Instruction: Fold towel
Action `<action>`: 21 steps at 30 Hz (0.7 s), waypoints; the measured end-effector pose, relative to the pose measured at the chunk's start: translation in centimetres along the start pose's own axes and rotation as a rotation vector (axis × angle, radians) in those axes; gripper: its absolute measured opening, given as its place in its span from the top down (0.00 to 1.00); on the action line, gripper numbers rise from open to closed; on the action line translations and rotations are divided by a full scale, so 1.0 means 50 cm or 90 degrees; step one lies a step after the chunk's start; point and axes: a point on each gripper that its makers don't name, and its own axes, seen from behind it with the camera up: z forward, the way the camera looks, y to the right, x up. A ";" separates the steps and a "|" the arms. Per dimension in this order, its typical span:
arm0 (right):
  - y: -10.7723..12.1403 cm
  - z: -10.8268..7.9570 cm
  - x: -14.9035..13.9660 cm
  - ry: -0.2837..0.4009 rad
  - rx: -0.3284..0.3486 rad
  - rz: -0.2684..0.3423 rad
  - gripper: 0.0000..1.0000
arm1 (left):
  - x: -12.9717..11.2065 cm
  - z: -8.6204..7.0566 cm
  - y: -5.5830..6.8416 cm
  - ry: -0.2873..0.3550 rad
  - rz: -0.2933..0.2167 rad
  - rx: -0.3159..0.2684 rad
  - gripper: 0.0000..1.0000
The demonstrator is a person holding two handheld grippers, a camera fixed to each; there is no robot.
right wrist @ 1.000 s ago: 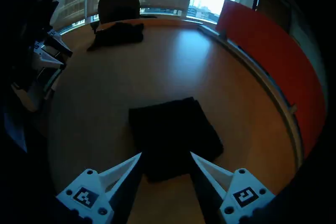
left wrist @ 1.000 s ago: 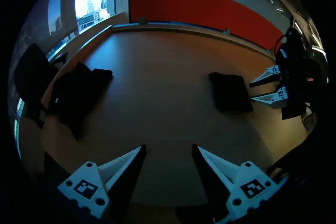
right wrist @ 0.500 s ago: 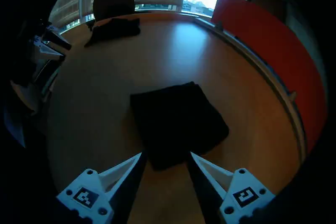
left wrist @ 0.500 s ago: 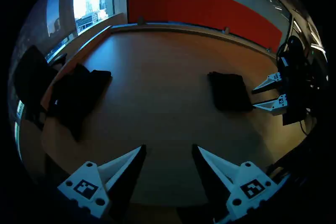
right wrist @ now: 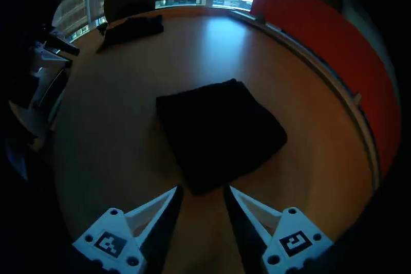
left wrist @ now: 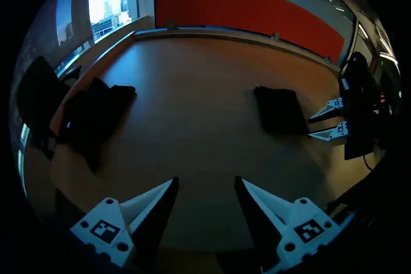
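Folded towel (right wrist: 221, 132) is laid flat on the table (right wrist: 113, 135), away from its edges | right gripper (right wrist: 201, 189) is held parted and empty at the towel's near corner | left gripper (left wrist: 205, 179) is spread wide, empty.

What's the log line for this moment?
towel: folded, flat on table | right gripper: jaws open, at towel's near corner | left gripper: jaws open, empty, over table

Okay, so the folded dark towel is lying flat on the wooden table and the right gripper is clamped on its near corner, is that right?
Not quite. The right gripper is open, not clamped. In the right gripper view its fingers stand apart by the near corner of the folded dark towel and press on nothing. The towel does lie flat on the wooden table.
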 end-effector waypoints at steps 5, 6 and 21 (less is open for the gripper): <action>-0.001 0.005 -0.004 0.000 -0.001 0.025 0.62 | -0.003 0.000 0.002 -0.001 -0.001 -0.001 0.20; -0.002 0.006 -0.006 -0.001 -0.001 0.028 0.65 | -0.004 -0.001 0.002 -0.001 -0.001 -0.001 0.20; -0.009 0.010 -0.019 -0.002 0.003 0.038 0.81 | -0.005 -0.007 0.001 0.000 0.002 0.000 0.20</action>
